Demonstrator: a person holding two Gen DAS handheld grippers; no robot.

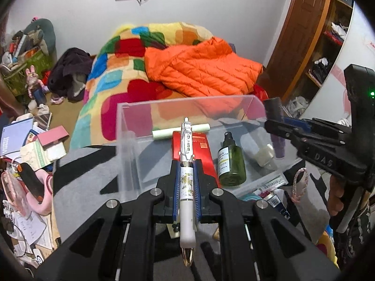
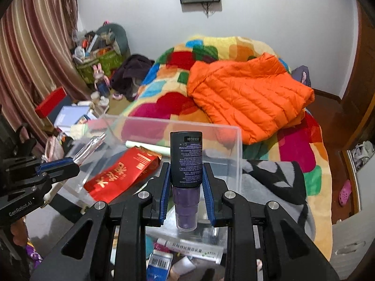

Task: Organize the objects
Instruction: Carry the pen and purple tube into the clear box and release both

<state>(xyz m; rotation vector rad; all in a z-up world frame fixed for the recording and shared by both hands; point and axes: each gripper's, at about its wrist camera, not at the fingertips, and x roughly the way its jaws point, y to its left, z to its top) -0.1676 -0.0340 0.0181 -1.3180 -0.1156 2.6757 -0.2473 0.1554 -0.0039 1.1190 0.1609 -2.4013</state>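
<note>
Holding bottles, seemingly: clear box (image 1: pixel 131 126)

- The left wrist view is taken close above the clear box (image 1: pixel 131 140), facing the bed (image 1: pixel 112 82).
- The right wrist view is taken alike; box (image 2: pixel 234 154) and bed (image 2: pixel 164 103) are shared.

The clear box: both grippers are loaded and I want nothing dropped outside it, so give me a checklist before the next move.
1. Left gripper clamps the pen: ok.
2. Right gripper clamps the dark bottle: ok.
3. Clear box open on top: ok.
4. Bare floor left in the box beside the red packet and green spray bottle: ok.
5. Pen tip past the box's near wall: cannot tell.
6. Grippers apart from each other: ok.
</note>
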